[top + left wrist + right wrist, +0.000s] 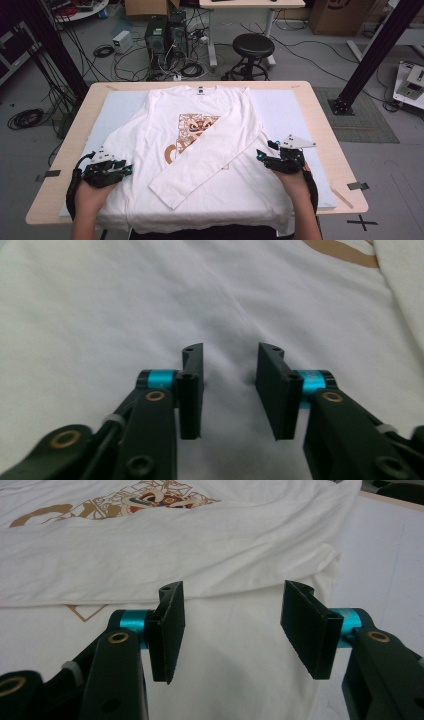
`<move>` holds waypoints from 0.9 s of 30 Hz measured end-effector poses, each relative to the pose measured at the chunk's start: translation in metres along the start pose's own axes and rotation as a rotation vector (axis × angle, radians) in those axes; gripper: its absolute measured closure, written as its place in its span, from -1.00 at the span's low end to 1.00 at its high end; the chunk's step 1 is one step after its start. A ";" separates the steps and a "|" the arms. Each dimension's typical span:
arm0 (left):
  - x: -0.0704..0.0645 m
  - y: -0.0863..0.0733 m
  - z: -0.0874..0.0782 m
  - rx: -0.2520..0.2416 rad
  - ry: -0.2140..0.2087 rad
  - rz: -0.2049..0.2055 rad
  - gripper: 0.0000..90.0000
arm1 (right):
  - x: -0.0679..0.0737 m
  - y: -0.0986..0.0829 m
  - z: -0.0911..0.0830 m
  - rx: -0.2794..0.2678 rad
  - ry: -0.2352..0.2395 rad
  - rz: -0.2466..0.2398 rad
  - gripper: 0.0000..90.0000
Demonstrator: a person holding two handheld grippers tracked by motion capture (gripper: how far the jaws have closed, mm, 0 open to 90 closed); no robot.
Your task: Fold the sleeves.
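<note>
shirt [200, 135], white with a brown chest print, lies flat on the padded table [295, 105], one sleeve [210, 160] folded diagonally across its front. my left gripper [125, 169] rests over the shirt's left edge, jaws apart and empty; my right gripper [260, 154] hovers at the right edge, jaws wide, holding nothing.

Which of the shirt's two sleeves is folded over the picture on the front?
The sleeve by the right gripper; it crosses the shirt slantwise.

High view overhead, facing forward; gripper views close, low; all share shirt [200, 135].
</note>
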State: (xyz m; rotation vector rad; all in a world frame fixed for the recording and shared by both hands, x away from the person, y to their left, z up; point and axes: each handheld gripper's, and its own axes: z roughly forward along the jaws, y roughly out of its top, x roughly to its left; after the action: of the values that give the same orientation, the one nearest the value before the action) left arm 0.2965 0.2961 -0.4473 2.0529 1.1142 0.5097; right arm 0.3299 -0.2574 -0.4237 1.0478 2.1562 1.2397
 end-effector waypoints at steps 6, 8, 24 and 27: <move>0.000 -0.002 0.001 -0.018 -0.009 0.028 0.93 | 0.001 -0.001 0.003 0.013 0.007 -0.008 -0.01; 0.002 -0.003 0.000 -0.026 -0.030 0.013 0.94 | 0.002 -0.001 0.003 0.014 0.008 -0.009 -0.01; -0.001 0.008 -0.020 -0.291 -0.232 -0.021 0.98 | 0.006 0.002 0.008 0.026 0.017 -0.021 0.00; -0.005 0.013 -0.019 -0.289 -0.237 -0.007 0.98 | 0.007 0.003 0.007 0.020 0.019 -0.022 0.00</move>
State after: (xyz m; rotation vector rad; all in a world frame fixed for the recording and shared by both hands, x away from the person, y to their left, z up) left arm 0.2886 0.2948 -0.4251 1.8032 0.8540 0.3869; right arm 0.3318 -0.2474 -0.4244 1.0219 2.1926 1.2250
